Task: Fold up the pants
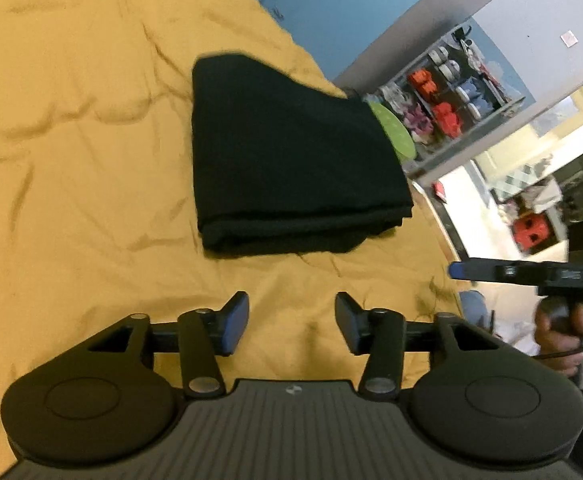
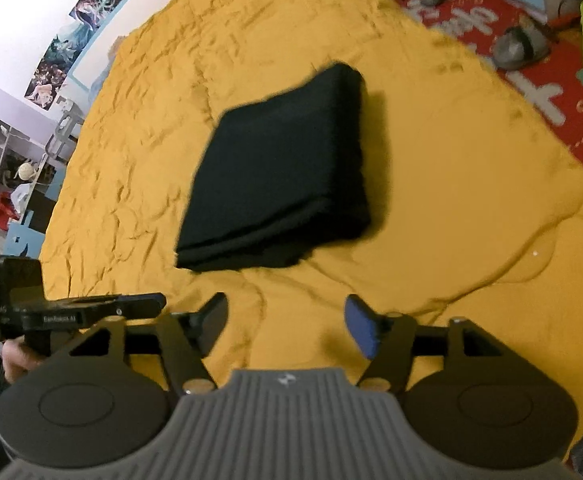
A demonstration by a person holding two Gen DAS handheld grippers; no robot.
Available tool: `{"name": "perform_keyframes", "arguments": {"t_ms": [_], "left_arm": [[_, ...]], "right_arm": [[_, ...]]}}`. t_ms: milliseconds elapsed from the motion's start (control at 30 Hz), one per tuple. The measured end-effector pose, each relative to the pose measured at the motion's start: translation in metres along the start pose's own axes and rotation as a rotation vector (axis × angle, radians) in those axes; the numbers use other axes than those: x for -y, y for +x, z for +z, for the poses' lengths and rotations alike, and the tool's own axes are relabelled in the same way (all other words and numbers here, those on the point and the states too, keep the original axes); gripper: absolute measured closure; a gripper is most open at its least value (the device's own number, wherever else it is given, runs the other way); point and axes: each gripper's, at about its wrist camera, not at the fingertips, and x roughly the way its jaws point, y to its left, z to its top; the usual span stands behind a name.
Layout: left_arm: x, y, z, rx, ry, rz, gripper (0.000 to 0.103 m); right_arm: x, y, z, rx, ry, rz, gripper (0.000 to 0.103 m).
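Pants: plain black, no pattern, folded stack. Bedspread under them: solid mustard yellow, only creases for texture.

My left gripper: black arms, blue pads, grey ribbed body behind. My right gripper: same black and grey, blue pad showing on one finger.

Rug past the bed edge: red with white markings. Wall: blue. Shelf: grey, holding orange, white and light blue items. Lime green disc beside the pants' far edge. Posters: mixed dark blues, purples, white.
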Motion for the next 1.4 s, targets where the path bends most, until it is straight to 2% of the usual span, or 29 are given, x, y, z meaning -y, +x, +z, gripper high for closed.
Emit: {"name": "perform_keyframes", "arguments": {"t_ms": [167, 267, 400, 533, 800, 967, 1133, 1400], "left_arm": [[0.027, -0.029, -0.002, 0.055, 0.042, 0.106, 0.034], [0.038, -0.043, -0.003, 0.079, 0.037, 0.162, 0.031], [0.054, -0.054, -0.003, 0.124, 0.063, 0.234, 0.02], [0.07, -0.064, -0.005, 0.168, 0.107, 0.323, 0.017], [0.103, -0.072, -0.022, 0.293, 0.211, 0.45, 0.014], [0.115, -0.072, -0.034, 0.32, 0.264, 0.486, 0.014], [0.121, -0.076, -0.046, 0.36, 0.265, 0.529, 0.014], [0.121, -0.07, -0.056, 0.36, 0.247, 0.57, 0.014]], "right_arm": [[-0.052, -0.023, -0.004, 0.067, -0.065, -0.064, 0.021], [-0.08, -0.03, -0.009, 0.084, -0.073, -0.148, 0.021], [-0.109, -0.036, -0.019, 0.143, -0.081, -0.238, 0.021], [-0.132, -0.039, -0.029, 0.173, -0.062, -0.312, 0.021], [-0.174, -0.046, -0.069, 0.355, -0.123, -0.452, 0.021], [-0.189, -0.048, -0.09, 0.431, -0.123, -0.487, 0.021], [-0.195, -0.05, -0.106, 0.474, -0.11, -0.501, 0.021], [-0.197, -0.047, -0.122, 0.496, -0.096, -0.509, 0.021]]}}
